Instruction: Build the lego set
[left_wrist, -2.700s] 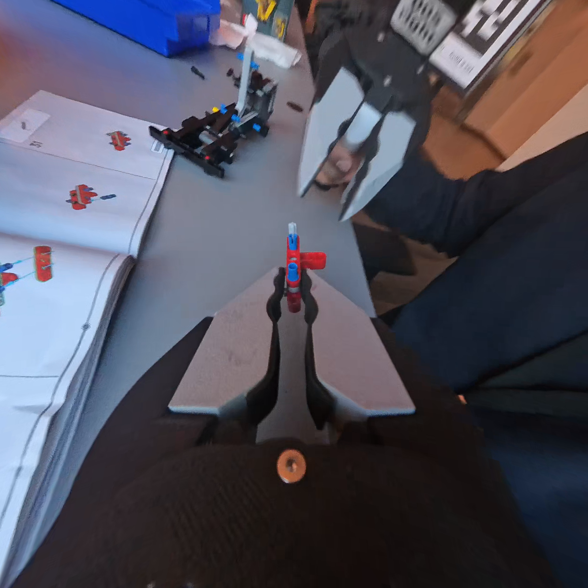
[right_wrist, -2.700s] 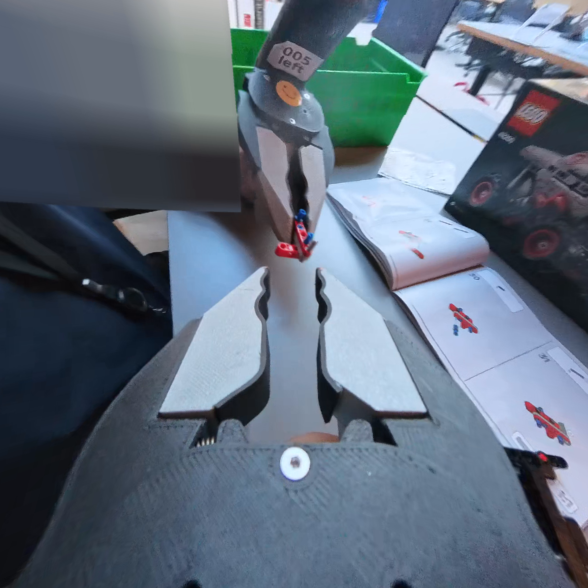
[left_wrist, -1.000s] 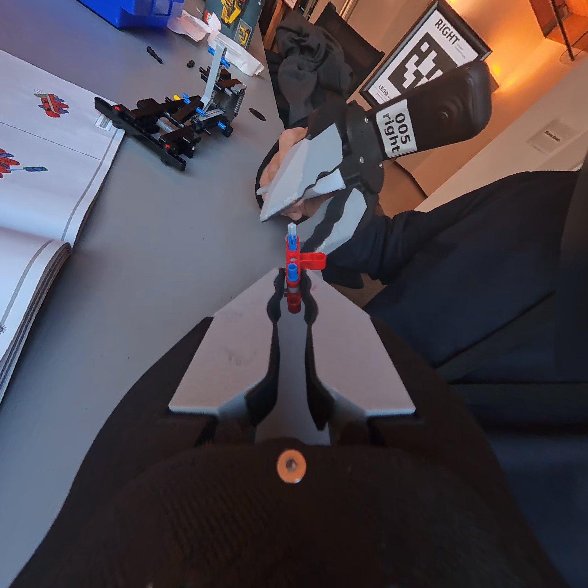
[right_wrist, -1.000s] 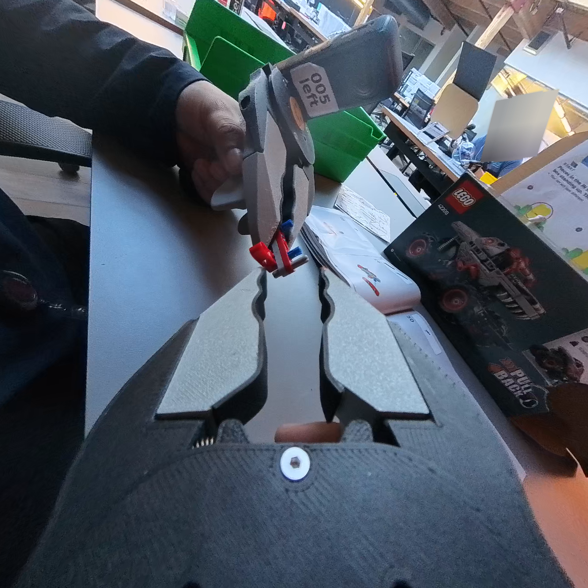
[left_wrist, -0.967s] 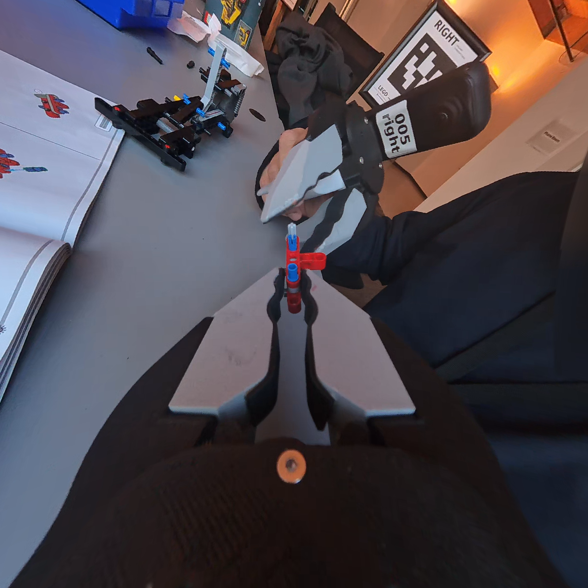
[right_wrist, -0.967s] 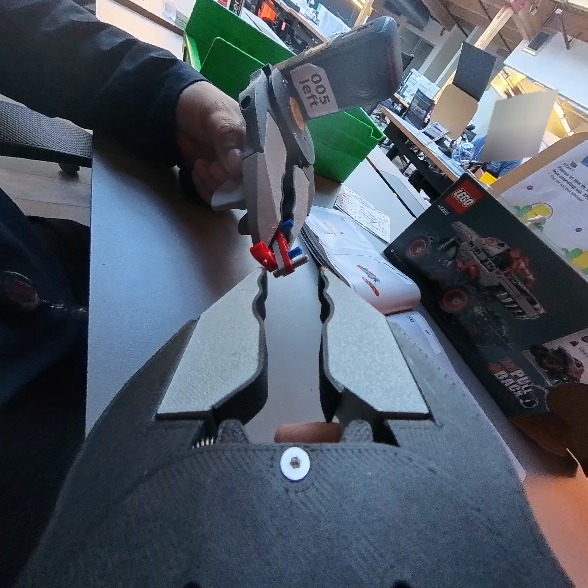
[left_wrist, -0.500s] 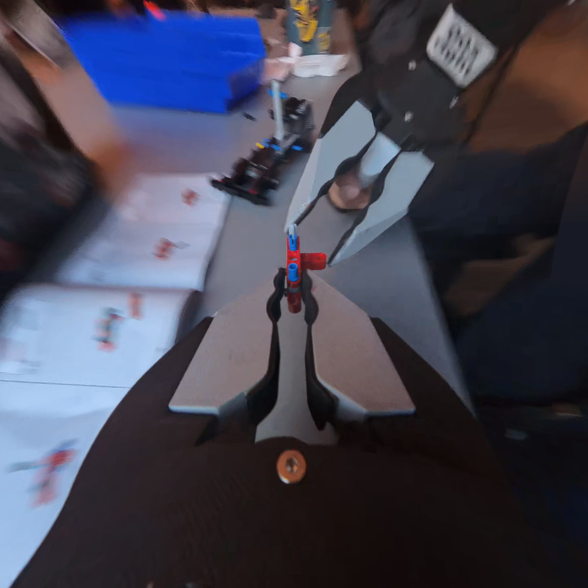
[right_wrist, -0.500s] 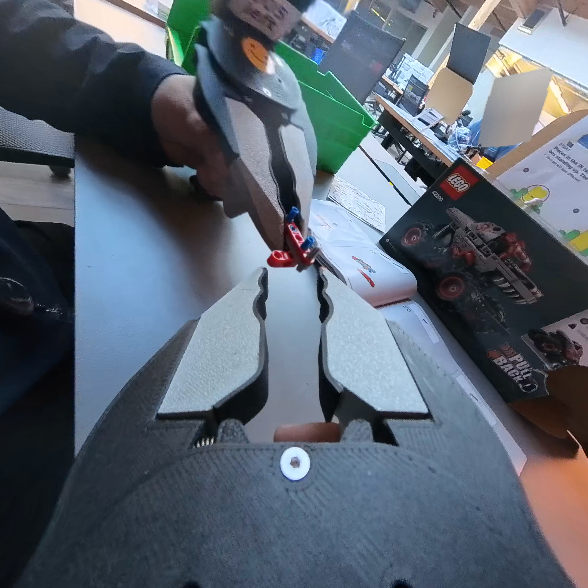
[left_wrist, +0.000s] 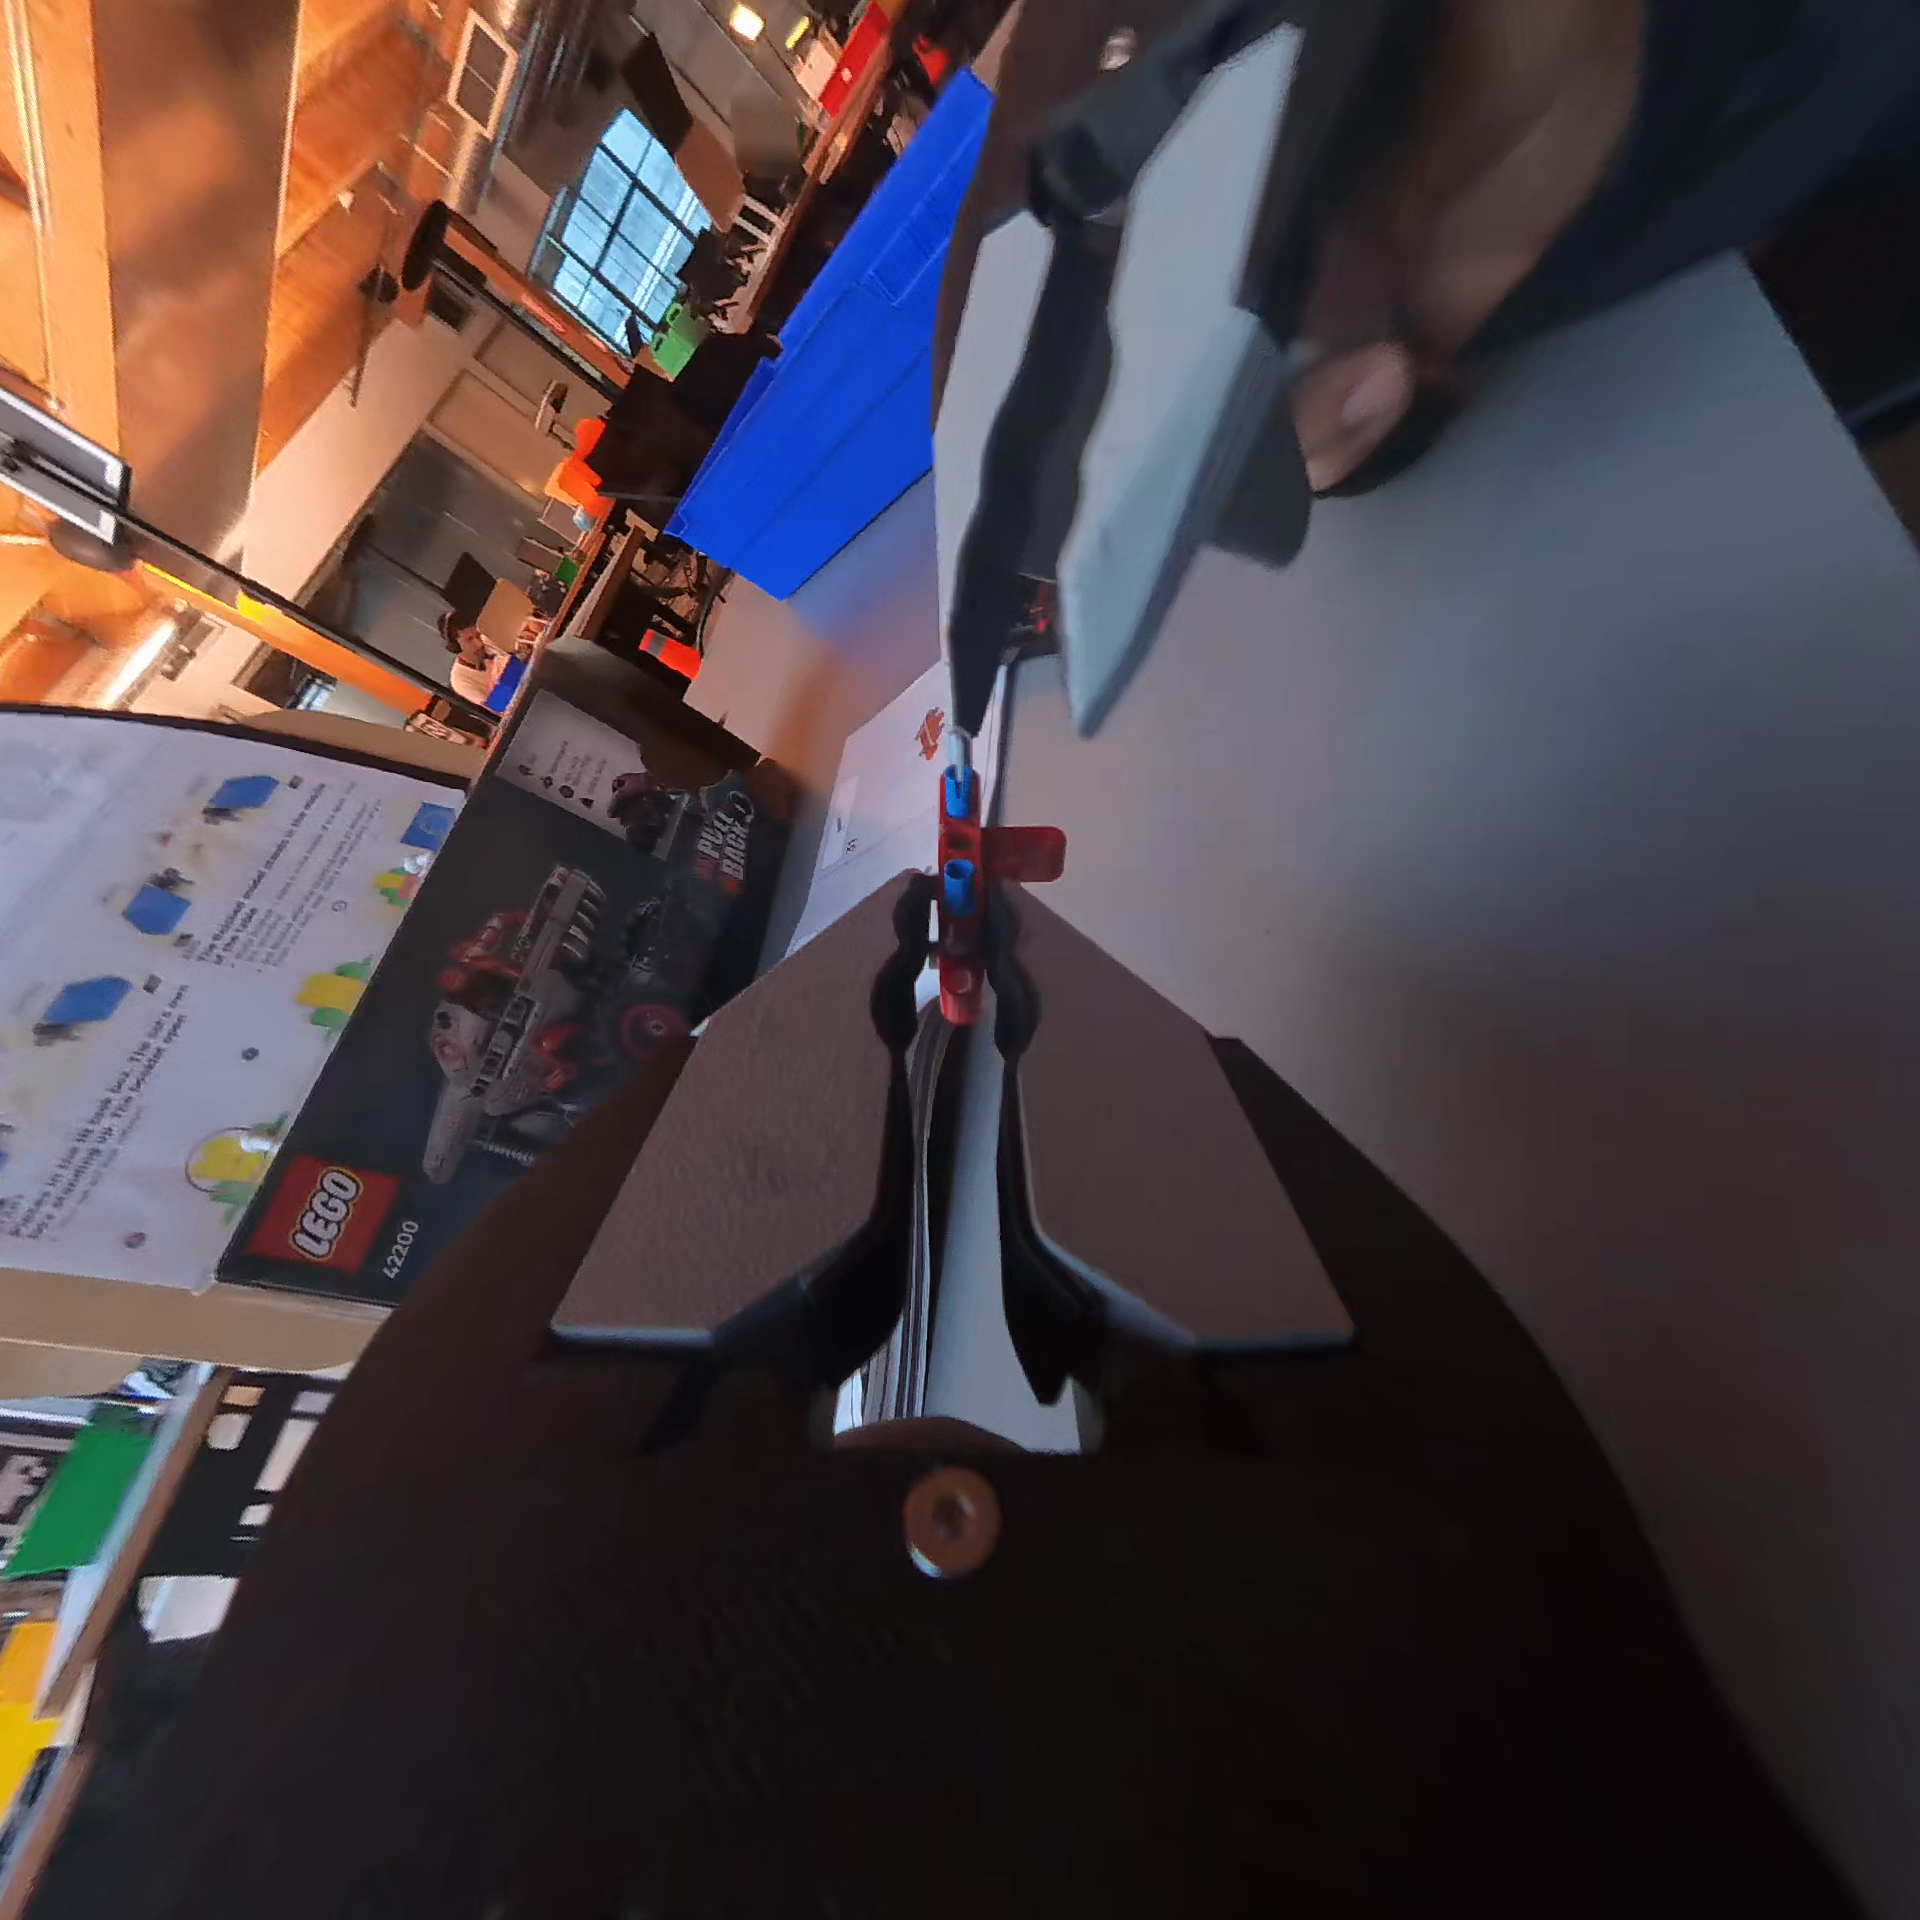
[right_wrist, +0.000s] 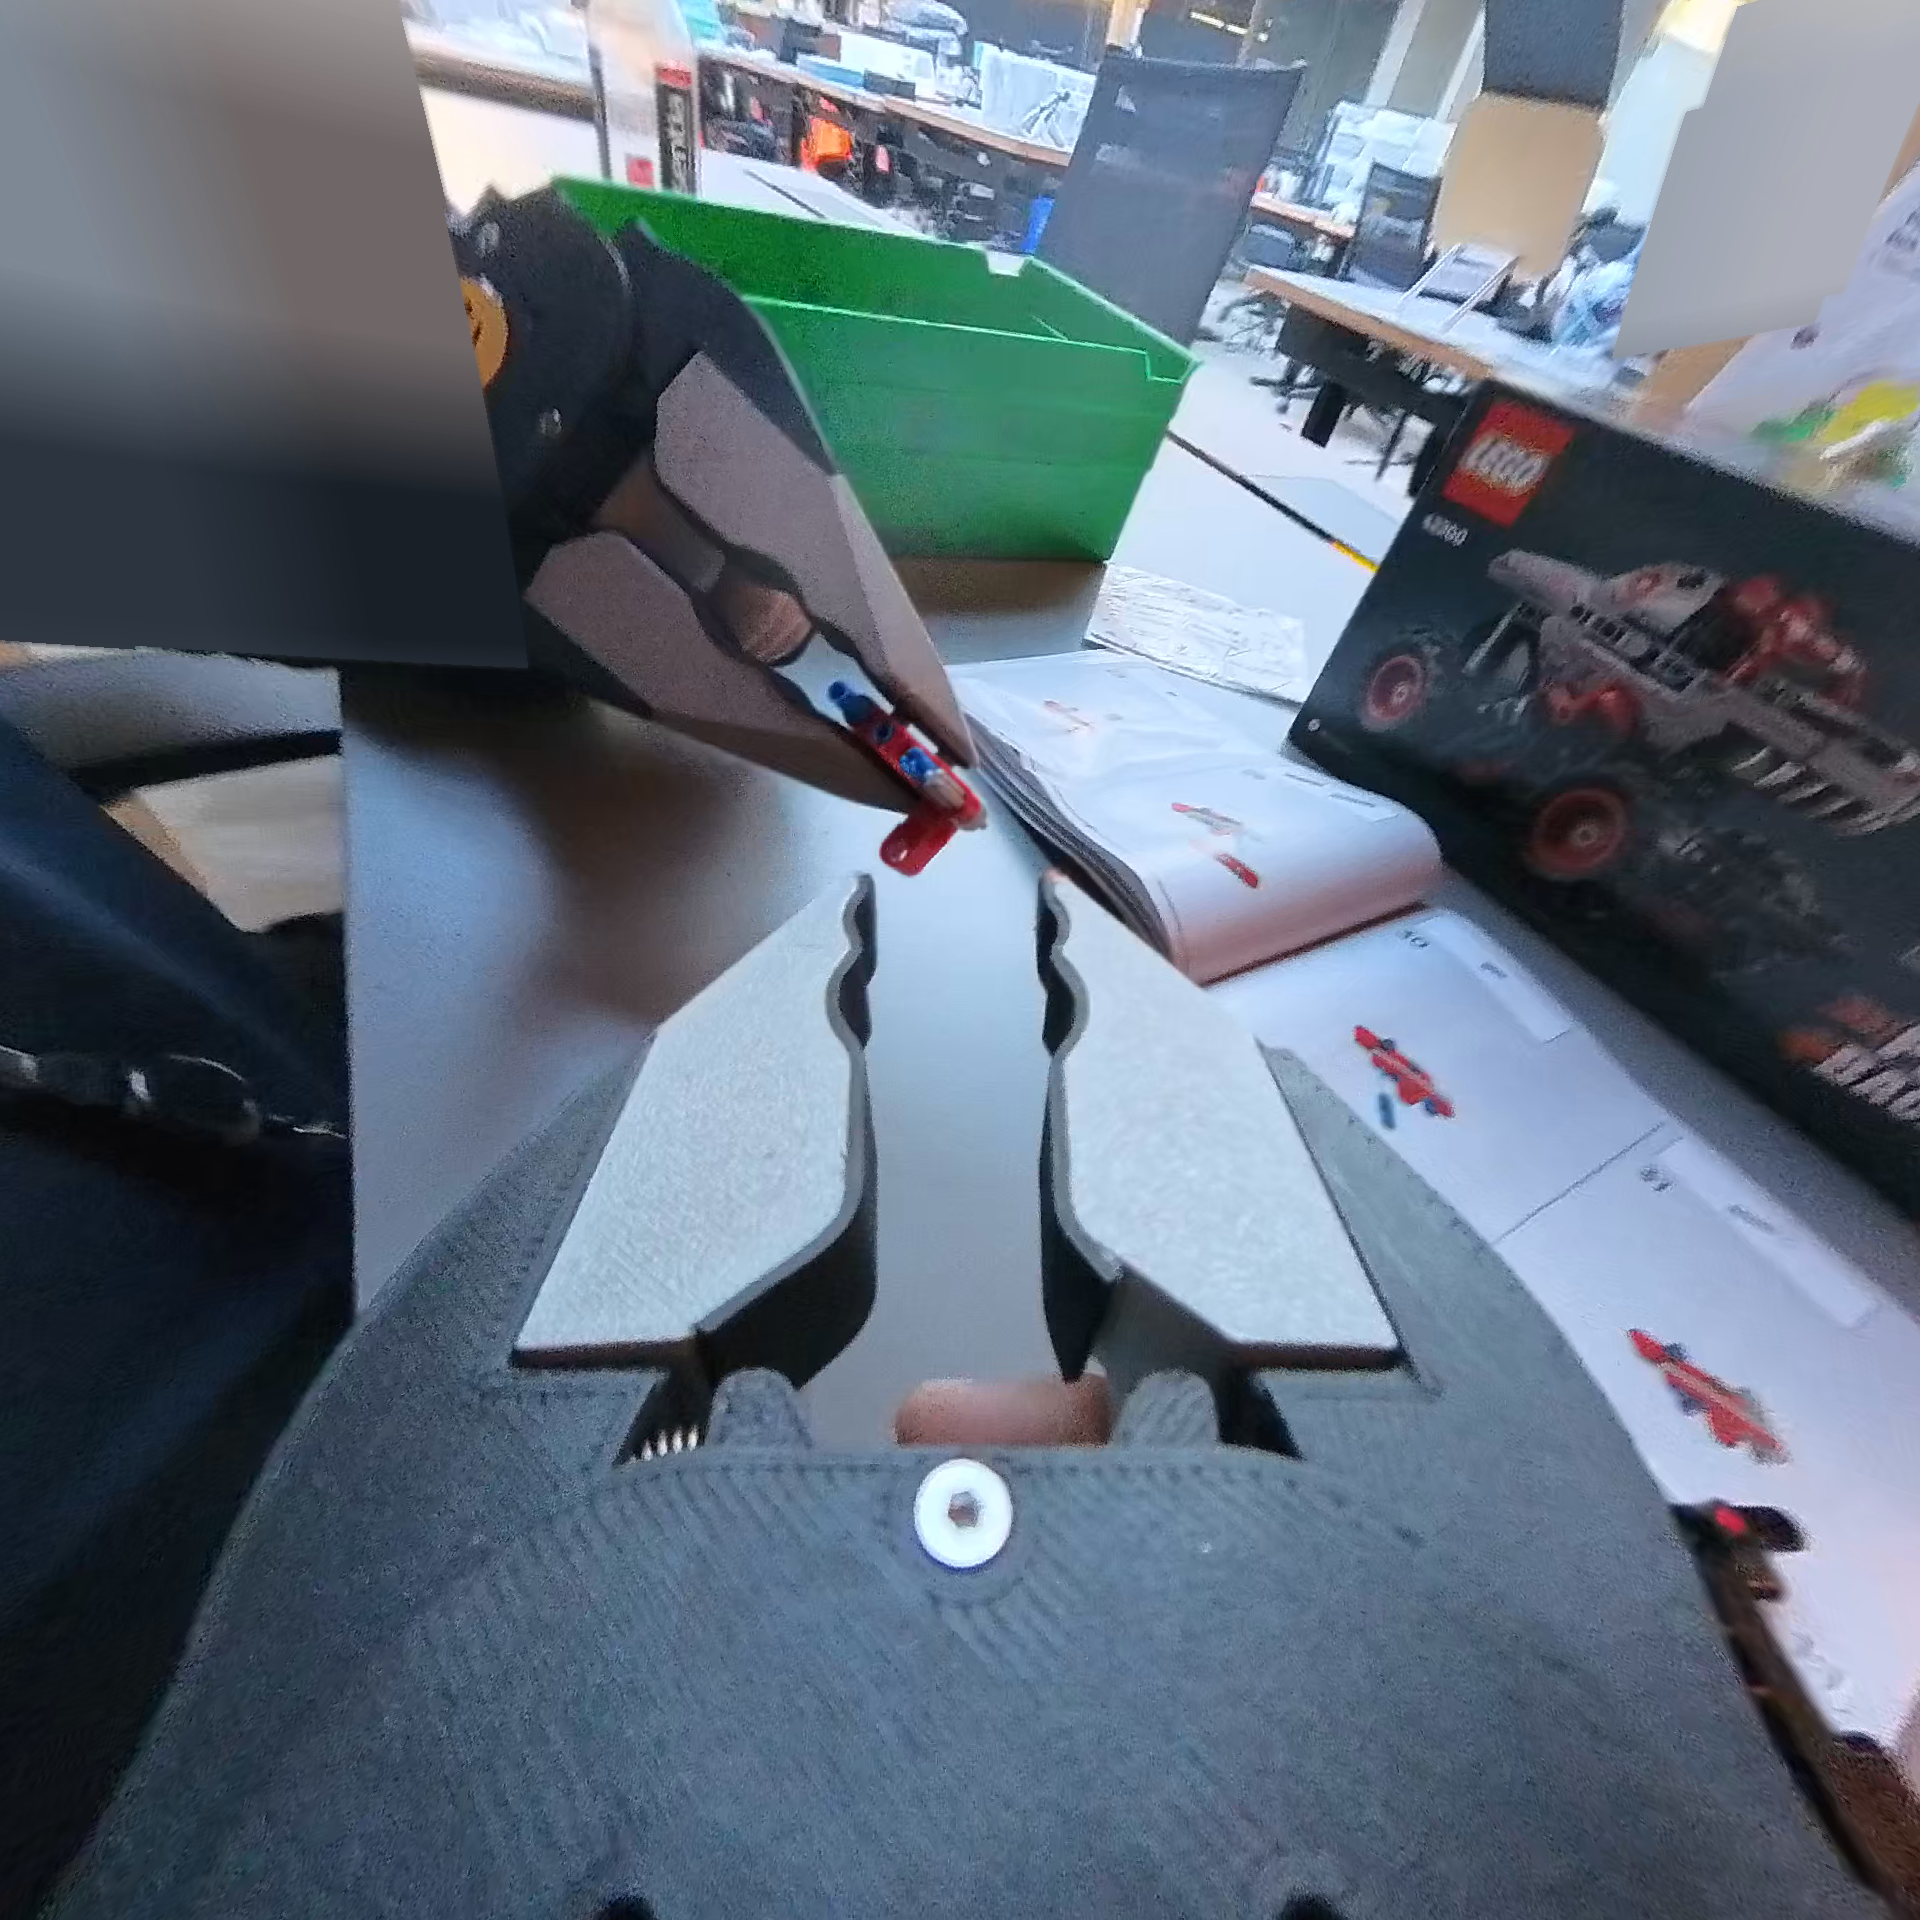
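Observation:
My left gripper (left_wrist: 958, 920) is shut on a small red lego piece (left_wrist: 961, 883) that carries blue pins, a grey pin tip and a red side tab. It holds the piece above the grey table (left_wrist: 1507, 831), rolled onto its side. My right gripper (right_wrist: 953, 899) is open and empty, just short of the piece. In the right wrist view the left gripper (right_wrist: 940, 795) comes in from the upper left with the red piece (right_wrist: 920, 826) at its tip. In the left wrist view the right gripper (left_wrist: 1029, 717) reaches down from the top, and one fingertip (left_wrist: 971, 696) looks to touch the grey pin tip.
An open instruction booklet (right_wrist: 1195, 821) lies right of the grippers, with the lego box (right_wrist: 1662, 707) standing behind it. A green bin (right_wrist: 987, 416) is at the back and a blue bin (left_wrist: 842, 416) at the table's other end. A black part-built model (right_wrist: 1756, 1621) shows at the lower right edge. Less than 4 cm separates the two grippers' tips.
My left gripper has rolled onto its side and swung toward the lego box, still holding the red piece. The right gripper stays open and now has a fingertip at the piece's grey pin.

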